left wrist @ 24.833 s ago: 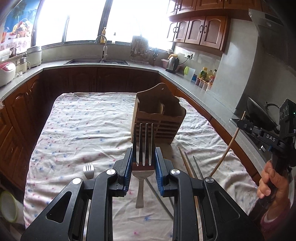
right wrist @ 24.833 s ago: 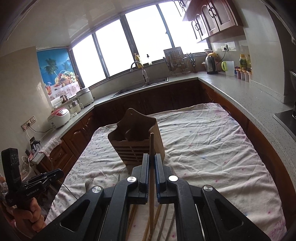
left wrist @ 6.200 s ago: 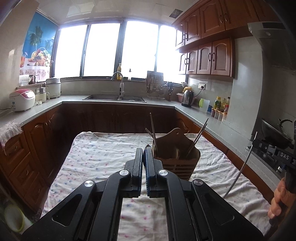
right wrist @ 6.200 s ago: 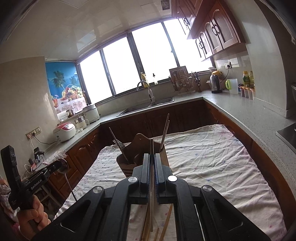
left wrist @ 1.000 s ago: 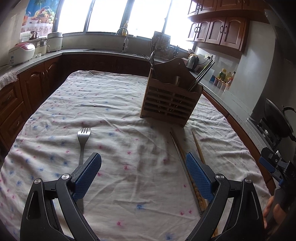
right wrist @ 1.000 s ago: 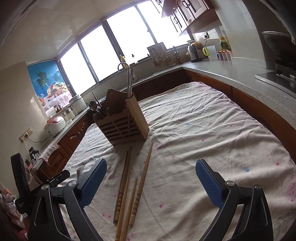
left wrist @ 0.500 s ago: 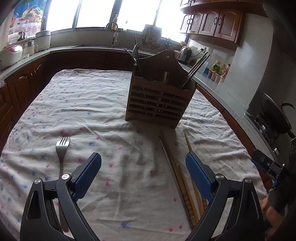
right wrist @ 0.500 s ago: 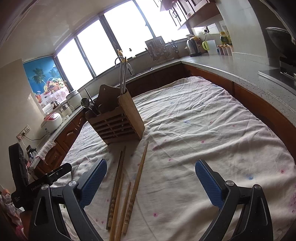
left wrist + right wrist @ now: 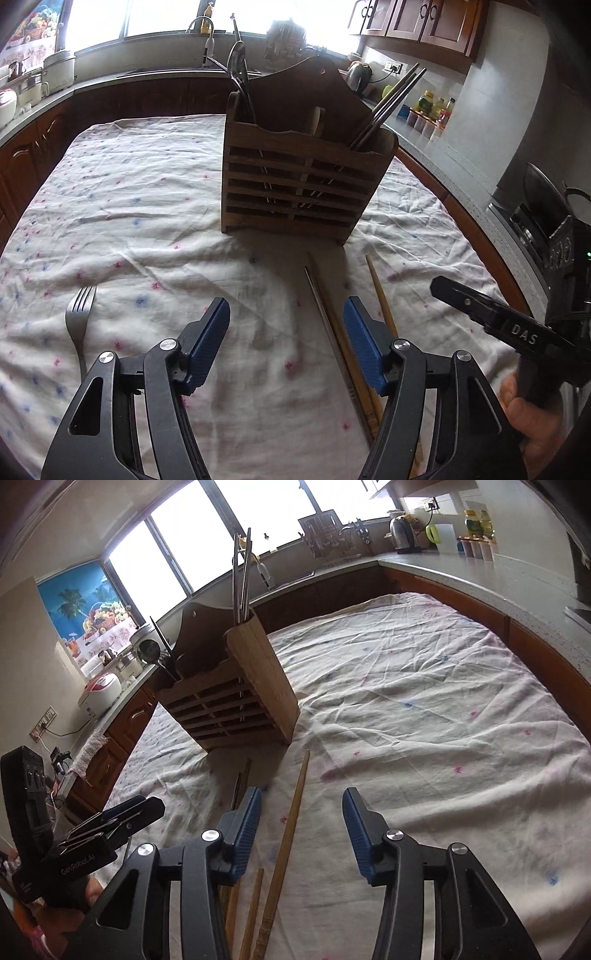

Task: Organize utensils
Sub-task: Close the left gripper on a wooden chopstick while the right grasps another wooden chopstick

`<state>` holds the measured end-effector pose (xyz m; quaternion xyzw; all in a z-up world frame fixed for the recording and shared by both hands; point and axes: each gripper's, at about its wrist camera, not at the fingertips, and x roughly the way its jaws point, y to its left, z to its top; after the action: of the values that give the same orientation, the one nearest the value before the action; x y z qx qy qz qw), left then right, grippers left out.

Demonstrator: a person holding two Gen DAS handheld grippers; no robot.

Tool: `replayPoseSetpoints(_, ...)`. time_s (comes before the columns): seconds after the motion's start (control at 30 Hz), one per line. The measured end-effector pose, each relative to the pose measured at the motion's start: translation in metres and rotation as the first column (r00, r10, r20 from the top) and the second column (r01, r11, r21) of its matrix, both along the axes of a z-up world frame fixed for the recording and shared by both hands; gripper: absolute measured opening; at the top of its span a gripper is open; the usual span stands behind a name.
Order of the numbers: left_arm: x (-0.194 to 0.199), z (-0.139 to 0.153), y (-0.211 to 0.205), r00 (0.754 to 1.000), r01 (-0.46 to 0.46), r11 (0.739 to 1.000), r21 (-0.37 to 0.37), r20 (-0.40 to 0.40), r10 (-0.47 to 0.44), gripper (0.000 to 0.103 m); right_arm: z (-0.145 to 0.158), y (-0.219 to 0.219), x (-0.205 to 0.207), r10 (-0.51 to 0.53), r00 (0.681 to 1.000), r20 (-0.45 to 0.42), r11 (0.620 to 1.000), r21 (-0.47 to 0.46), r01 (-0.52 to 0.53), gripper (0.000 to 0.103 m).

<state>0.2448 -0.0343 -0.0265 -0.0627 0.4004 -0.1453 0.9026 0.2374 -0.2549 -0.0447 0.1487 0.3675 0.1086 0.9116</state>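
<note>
Both jaws wide, empty; wooden chopstick [image 9: 286,834] lies lengthwise, tip toward the holder [image 9: 236,698].

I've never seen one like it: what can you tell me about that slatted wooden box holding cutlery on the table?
The slatted wooden utensil holder stands upright on the flower-print tablecloth. It has a horizontally slatted front, solid sides, a taller arched back with a hanging hole, and a central divider. Metal chopsticks lean in one compartment, a spoon in the other.

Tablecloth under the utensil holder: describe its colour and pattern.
The tablecloth is off-white, wrinkled, dotted with small pink and blue flower-like specks. Left wrist view shows it best.
</note>
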Motion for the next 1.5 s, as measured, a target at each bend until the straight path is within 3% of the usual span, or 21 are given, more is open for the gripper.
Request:
replayPoseSetpoints(0.27,0.014,-0.007,0.003,1.0,0.009,1.0,-0.01,-0.027,-0.009,0.061,-0.03,0.03,0.049,0.049,0.992,-0.118,0.995,-0.086,-0.06,0.02)
replayPoseSetpoints(0.47,0.03,-0.009,-0.02,0.998,0.052,0.999,0.011,-0.032,-0.052,0.055,-0.037,0.034,0.051,0.065,0.987,-0.148,0.979,-0.18,-0.092,0.007)
replayPoseSetpoints(0.73,0.061,-0.022,-0.065,0.986,0.157,0.985,0.067,-0.073,-0.152,0.04,-0.034,-0.021,0.013,-0.028,0.987,-0.158,0.983,-0.183,-0.001,0.007)
replayPoseSetpoints(0.93,0.079,-0.04,-0.09,0.975,0.193,0.973,0.128,-0.137,-0.175,0.038,-0.033,-0.05,-0.004,-0.069,0.985,-0.157,0.991,-0.124,0.049,0.007)
replayPoseSetpoints(1.0,0.077,-0.041,-0.096,0.977,0.197,0.962,0.187,-0.123,-0.176,0.038,-0.034,-0.053,-0.006,-0.071,0.985,-0.156,0.992,-0.113,0.054,0.007)
replayPoseSetpoints(1.17,0.056,-0.041,-0.098,0.968,0.245,0.942,0.229,-0.114,-0.224,0.032,-0.033,-0.052,-0.006,-0.063,0.987,-0.15,0.994,-0.097,0.049,0.007)
replayPoseSetpoints(1.27,0.046,-0.04,-0.094,0.962,0.264,0.94,0.215,-0.124,-0.242,0.026,-0.034,-0.047,-0.007,-0.051,0.988,-0.146,0.995,-0.087,0.039,0.007)
replayPoseSetpoints(1.5,0.057,-0.042,-0.083,0.963,0.242,0.956,0.164,-0.158,-0.217,0.026,-0.034,-0.034,-0.004,-0.027,0.989,-0.145,0.995,-0.098,0.012,0.006)
